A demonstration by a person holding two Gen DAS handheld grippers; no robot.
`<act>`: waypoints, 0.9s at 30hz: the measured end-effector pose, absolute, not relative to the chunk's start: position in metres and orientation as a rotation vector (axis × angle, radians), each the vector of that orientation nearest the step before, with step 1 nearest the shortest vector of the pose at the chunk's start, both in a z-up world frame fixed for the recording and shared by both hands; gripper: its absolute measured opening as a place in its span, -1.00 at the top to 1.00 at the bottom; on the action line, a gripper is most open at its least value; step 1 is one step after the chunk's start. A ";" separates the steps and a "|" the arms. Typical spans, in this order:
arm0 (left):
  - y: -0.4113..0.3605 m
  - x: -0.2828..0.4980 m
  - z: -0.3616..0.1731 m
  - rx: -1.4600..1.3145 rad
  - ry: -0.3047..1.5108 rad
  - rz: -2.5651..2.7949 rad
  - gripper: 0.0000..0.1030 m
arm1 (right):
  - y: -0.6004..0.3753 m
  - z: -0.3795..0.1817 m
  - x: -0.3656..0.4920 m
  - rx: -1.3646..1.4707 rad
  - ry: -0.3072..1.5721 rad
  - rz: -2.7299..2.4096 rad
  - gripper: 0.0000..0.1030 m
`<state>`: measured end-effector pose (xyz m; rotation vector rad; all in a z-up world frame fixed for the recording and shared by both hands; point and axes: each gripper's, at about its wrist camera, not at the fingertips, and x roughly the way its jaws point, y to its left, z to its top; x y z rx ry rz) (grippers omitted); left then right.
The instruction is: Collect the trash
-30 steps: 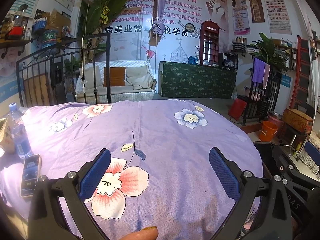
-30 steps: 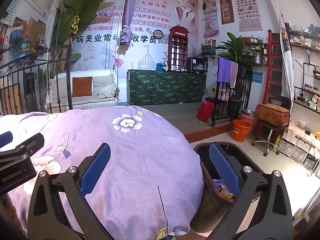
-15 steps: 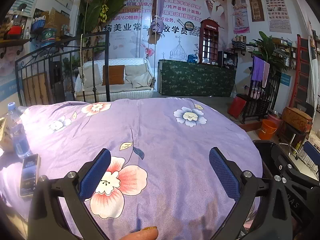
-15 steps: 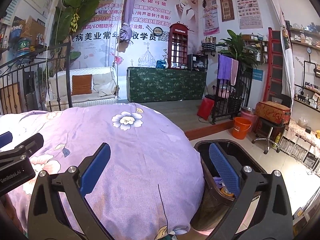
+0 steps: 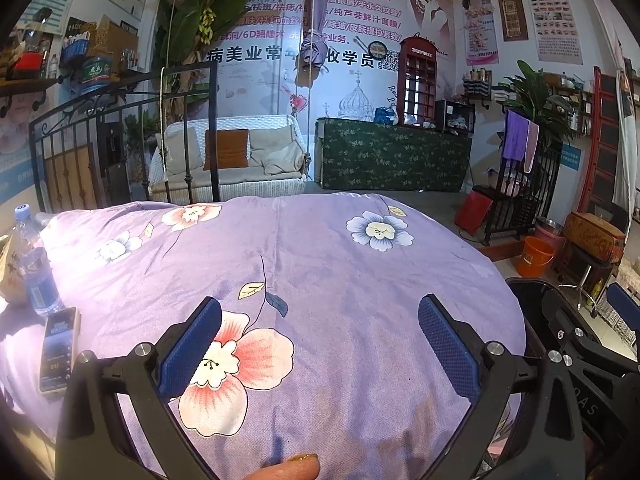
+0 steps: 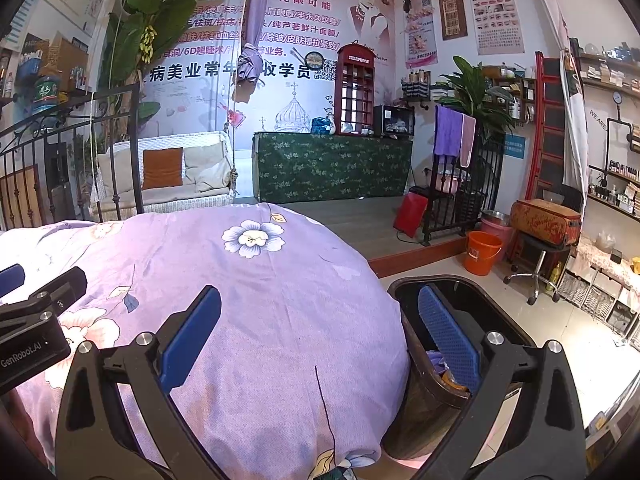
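My left gripper (image 5: 320, 344) is open and empty, low over a purple flowered quilt (image 5: 320, 248). At the far left of the quilt stand a clear water bottle (image 5: 36, 268) with a blue label and a brownish snack bag (image 5: 10, 272), with a phone (image 5: 58, 348) lying in front of them. My right gripper (image 6: 320, 340) is open and empty over the quilt's right edge (image 6: 280, 280). A black trash bin (image 6: 460, 320) stands on the floor beside the bed, under my right finger, with some trash inside (image 6: 438, 364).
A black iron bed rail (image 5: 120, 140) runs along the far left. An orange bucket (image 6: 482, 252) and a stool (image 6: 536, 256) stand on the floor to the right. Part of the left gripper (image 6: 36, 320) shows at the left in the right wrist view.
Both grippers have shifted slightly; the bottle and phone sit a little further left in the left wrist view. Both stay open and empty.
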<state>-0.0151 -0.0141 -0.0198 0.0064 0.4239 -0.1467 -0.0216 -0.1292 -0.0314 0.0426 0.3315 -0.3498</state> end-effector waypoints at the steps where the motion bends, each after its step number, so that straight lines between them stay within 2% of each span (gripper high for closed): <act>1: -0.014 -0.015 -0.020 0.007 0.424 -0.147 -0.88 | -0.129 -0.032 -0.022 0.042 0.332 -0.349 -0.89; 27: -0.016 -0.017 -0.025 -0.001 0.432 -0.150 -0.88 | -0.129 -0.037 -0.022 0.047 0.341 -0.353 -0.89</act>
